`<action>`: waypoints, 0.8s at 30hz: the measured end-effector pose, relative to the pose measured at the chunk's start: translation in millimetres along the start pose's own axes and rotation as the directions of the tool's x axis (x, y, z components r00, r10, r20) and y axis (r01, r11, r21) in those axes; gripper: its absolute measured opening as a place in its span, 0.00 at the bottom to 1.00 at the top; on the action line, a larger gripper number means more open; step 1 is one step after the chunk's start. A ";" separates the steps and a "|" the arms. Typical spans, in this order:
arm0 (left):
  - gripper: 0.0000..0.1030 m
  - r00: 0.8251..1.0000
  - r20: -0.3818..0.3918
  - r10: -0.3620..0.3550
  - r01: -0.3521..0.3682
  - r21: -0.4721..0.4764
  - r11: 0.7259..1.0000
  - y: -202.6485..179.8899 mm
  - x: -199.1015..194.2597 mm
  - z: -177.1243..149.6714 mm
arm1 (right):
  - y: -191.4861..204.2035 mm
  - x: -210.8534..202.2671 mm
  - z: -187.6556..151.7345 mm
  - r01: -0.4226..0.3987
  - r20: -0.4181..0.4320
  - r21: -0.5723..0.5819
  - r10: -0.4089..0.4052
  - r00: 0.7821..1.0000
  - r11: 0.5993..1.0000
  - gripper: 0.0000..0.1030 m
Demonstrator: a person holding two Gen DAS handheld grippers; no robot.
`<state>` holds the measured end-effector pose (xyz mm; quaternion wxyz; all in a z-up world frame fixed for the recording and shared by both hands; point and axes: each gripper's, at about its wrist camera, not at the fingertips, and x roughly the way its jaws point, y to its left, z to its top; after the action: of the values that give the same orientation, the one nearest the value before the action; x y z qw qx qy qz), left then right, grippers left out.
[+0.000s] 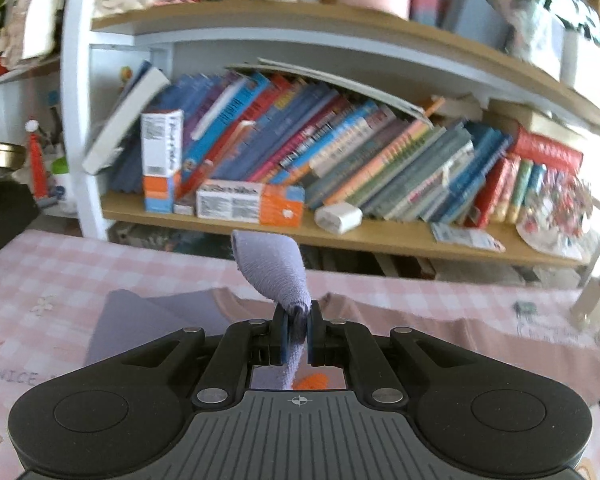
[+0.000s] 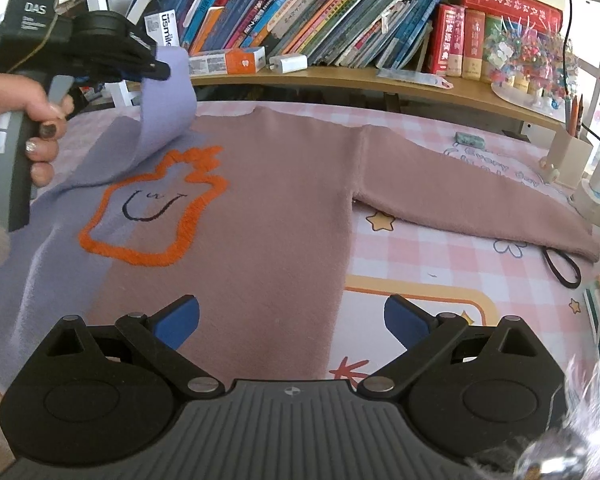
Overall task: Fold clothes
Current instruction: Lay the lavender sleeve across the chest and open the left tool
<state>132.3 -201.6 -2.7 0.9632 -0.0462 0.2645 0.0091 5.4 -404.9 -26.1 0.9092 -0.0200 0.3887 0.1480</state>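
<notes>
Sleeve (image 2: pixel 168 108) is pinched in my left gripper (image 1: pixel 297 334), lifted over the sweater (image 2: pixel 260 208) lying flat on the table (image 2: pixel 440 240). I'd lay it straight across the chest; right gripper (image 2: pixel 292 320) hovers spread, ready to smooth.

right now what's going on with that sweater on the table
A person is folding a two-tone sweater spread flat on a pink checked tablecloth. The left hand-held gripper is shut on the end of the purple sleeve and holds it lifted above the sweater's purple side. The right hand-held gripper is open over the lower part of the sweater, holding nothing. The pinkish-brown sleeve lies stretched out flat, not yet folded.
</notes>
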 end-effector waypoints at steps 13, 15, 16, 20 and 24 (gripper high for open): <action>0.74 0.986 -0.131 -0.103 0.110 0.045 0.993 -21.7 15.7 -17.2 | -6.4 4.6 -0.4 0.013 -0.017 0.017 -0.013 1.000 1.000 0.97; 0.74 0.980 -0.138 -0.143 0.151 0.047 0.987 -24.7 5.8 -21.2 | -4.5 5.2 0.6 0.007 -0.014 0.015 -0.007 1.000 1.000 0.97; 0.74 0.979 -0.137 -0.151 0.160 0.052 0.986 -24.5 0.8 -23.3 | -3.5 5.5 1.2 0.005 -0.013 0.014 -0.004 1.000 1.000 0.97; 0.74 0.981 -0.134 -0.141 0.154 0.095 0.983 -13.2 -24.5 -33.2 | -1.4 5.4 2.9 -0.005 -0.005 0.011 0.005 1.000 1.000 0.97; 0.73 0.991 -0.130 -0.009 0.023 0.107 0.994 18.7 -48.7 -42.1 | -2.1 6.0 3.3 -0.009 -0.004 0.019 0.009 1.000 1.000 0.97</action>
<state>68.2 -186.6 -15.5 0.9452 0.0033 0.3260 -0.0162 12.2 -404.9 -28.3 0.9078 -0.0100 0.3923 0.1483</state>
